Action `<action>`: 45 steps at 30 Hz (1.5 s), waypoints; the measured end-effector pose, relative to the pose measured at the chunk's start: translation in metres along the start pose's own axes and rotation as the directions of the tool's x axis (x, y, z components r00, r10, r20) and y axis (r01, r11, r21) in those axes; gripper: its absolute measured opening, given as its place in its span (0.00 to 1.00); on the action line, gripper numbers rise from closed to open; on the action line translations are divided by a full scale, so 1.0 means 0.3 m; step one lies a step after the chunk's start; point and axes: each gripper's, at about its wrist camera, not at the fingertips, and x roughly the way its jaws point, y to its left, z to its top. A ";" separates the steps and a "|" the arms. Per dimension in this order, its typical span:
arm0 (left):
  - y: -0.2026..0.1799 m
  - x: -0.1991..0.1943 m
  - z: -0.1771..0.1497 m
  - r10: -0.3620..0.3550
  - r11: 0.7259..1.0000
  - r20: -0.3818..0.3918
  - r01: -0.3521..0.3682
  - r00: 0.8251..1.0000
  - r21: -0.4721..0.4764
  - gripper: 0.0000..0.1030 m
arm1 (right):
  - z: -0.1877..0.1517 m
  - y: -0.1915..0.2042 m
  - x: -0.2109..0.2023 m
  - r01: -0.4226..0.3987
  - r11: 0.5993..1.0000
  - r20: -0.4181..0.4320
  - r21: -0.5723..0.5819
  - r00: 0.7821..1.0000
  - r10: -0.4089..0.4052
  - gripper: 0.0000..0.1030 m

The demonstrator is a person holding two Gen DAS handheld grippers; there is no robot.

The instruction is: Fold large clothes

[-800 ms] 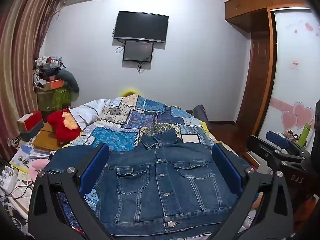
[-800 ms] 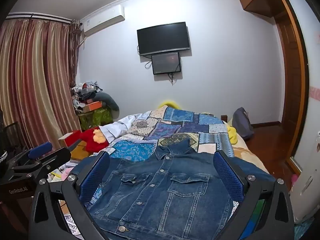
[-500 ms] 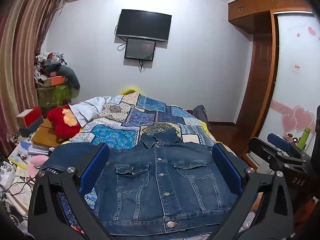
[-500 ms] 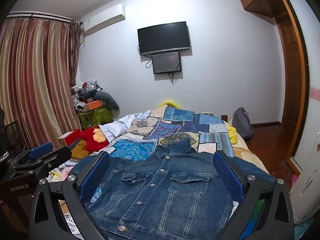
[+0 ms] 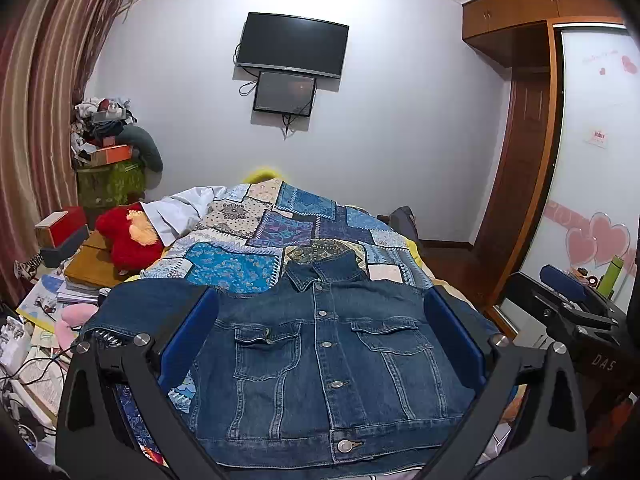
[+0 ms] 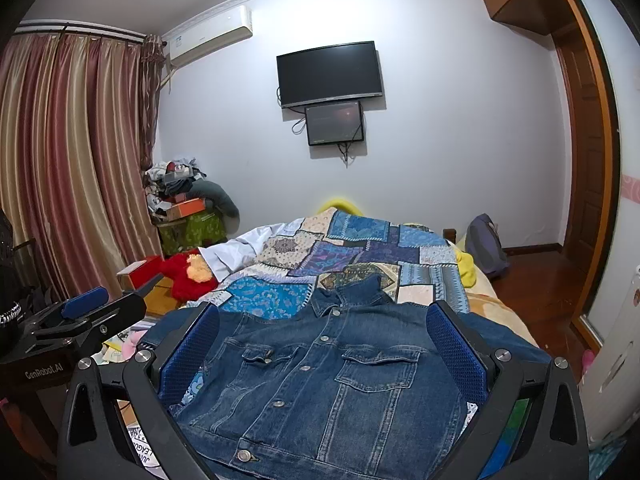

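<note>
A dark blue denim jacket (image 5: 328, 364) lies flat and buttoned, front up, at the near end of the bed, collar pointing away; it also shows in the right wrist view (image 6: 320, 384). Its sleeves spread out to both sides. My left gripper (image 5: 320, 344) is open and empty, held above the jacket's near hem. My right gripper (image 6: 320, 348) is open and empty, also above the jacket. Each gripper shows in the other's view: the right one at the right edge (image 5: 568, 304), the left one at the left edge (image 6: 80, 316).
A patchwork quilt (image 5: 288, 236) covers the bed. A red plush toy (image 5: 128, 236) and stacked books and boxes lie left of the bed. Curtains (image 6: 68, 168) hang on the left. A wooden wardrobe (image 5: 532, 128) and door stand right. A TV (image 6: 330, 74) hangs on the far wall.
The left gripper's view has shifted slightly left and tilted down a little. The jacket has not moved and both grippers stay open.
</note>
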 end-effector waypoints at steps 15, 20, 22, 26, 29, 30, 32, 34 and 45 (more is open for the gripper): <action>0.000 0.006 -0.008 -0.003 1.000 -0.002 0.003 1.000 0.000 1.00 | 0.001 -0.001 0.006 0.002 1.000 -0.003 -0.004 1.000 -0.002 1.00; -0.005 0.009 -0.010 -0.008 1.000 -0.003 0.008 1.000 0.001 1.00 | 0.003 -0.006 0.007 0.002 1.000 -0.004 -0.003 1.000 -0.002 1.00; -0.007 0.009 -0.009 -0.009 1.000 -0.003 0.009 1.000 0.003 1.00 | 0.003 -0.007 0.006 0.001 1.000 -0.004 -0.003 1.000 -0.001 1.00; -0.009 0.011 -0.009 -0.010 1.000 -0.004 0.010 1.000 0.002 1.00 | 0.005 -0.010 0.007 0.002 1.000 -0.005 -0.005 1.000 -0.002 1.00; -0.008 0.006 -0.013 -0.013 1.000 -0.006 0.013 1.000 0.001 1.00 | 0.010 -0.011 0.010 0.002 1.000 -0.007 -0.004 1.000 -0.002 1.00; -0.007 0.003 -0.011 -0.014 1.000 -0.006 0.014 1.000 0.000 1.00 | 0.009 -0.011 0.009 0.001 1.000 -0.006 -0.004 1.000 -0.001 1.00; -0.009 -0.001 -0.012 -0.015 1.000 -0.006 0.015 1.000 -0.001 1.00 | -0.004 -0.012 0.007 0.002 1.000 -0.006 -0.005 1.000 -0.002 1.00; -0.010 0.001 -0.012 -0.016 1.000 -0.007 0.016 1.000 -0.001 1.00 | -0.006 -0.013 0.007 0.003 1.000 -0.007 -0.005 1.000 -0.003 1.00; -0.010 0.003 -0.009 -0.015 1.000 -0.009 0.015 1.000 -0.001 1.00 | 0.000 -0.014 0.009 0.002 1.000 -0.008 -0.005 1.000 -0.002 1.00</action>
